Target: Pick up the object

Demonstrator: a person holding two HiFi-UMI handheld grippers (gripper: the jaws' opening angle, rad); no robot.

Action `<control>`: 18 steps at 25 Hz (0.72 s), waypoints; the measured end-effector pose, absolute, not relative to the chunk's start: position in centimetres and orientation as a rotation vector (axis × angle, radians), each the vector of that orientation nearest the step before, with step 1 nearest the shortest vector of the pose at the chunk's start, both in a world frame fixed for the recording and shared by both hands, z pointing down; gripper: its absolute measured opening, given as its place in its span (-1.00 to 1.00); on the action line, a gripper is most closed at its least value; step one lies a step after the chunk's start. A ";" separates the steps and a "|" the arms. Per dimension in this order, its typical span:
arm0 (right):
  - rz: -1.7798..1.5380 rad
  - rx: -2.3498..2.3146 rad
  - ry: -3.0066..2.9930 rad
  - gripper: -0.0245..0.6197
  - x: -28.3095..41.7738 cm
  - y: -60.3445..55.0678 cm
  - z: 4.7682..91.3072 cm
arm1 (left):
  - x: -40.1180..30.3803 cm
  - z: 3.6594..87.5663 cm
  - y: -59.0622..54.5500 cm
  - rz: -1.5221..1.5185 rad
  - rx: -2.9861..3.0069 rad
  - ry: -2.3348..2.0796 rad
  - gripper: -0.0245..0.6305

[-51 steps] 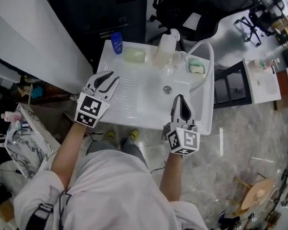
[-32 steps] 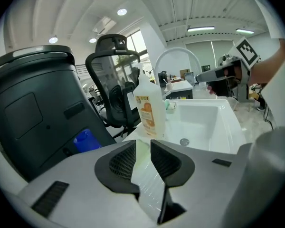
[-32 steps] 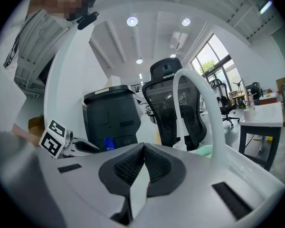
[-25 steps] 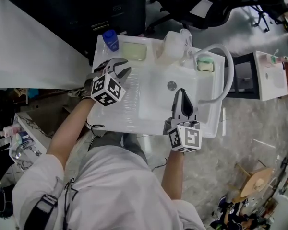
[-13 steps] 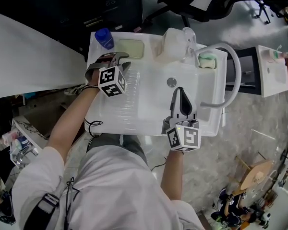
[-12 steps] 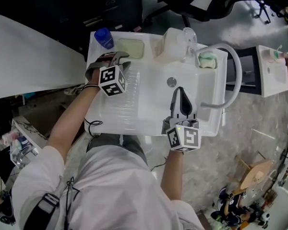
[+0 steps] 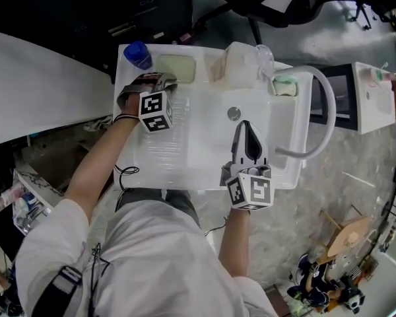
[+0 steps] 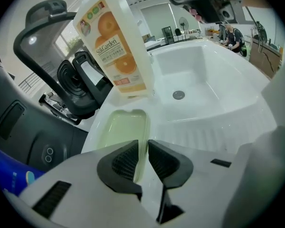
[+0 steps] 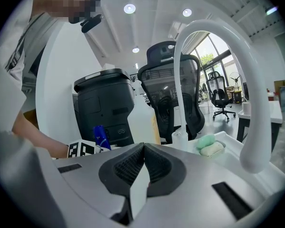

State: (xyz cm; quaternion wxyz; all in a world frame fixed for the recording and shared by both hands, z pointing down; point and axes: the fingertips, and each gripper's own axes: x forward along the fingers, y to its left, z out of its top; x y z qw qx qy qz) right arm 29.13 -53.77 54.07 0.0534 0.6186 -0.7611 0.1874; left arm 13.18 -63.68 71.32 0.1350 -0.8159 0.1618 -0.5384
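Left gripper [image 8: 142, 144] has just been closing. Its jaws stand a narrow gap apart with nothing pinched, tips over the near edge of the yellow soap [image 8: 118, 133]. The soap lies in a recess at the sink's [image 7: 204, 170] back left corner, between the blue bottle [image 7: 137, 54] and the jug [image 8: 116, 42]. Right gripper [image 7: 247, 124] hangs over the sink's front right part, jaws together and empty.
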 end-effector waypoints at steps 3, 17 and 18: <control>0.565 1.870 -2.322 -0.90 28.7 -53.9 53.9 | 13.1 71.1 -63.8 -1.552 -2.367 0.462 -0.71; 0.527 1.868 -2.361 -0.90 27.7 -52.0 51.7 | 13.8 66.1 -61.6 -1.413 -2.485 0.558 -0.76; 0.523 1.868 -2.367 -0.90 27.6 -51.7 51.5 | 13.8 65.4 -61.3 -1.395 -2.491 0.574 -0.76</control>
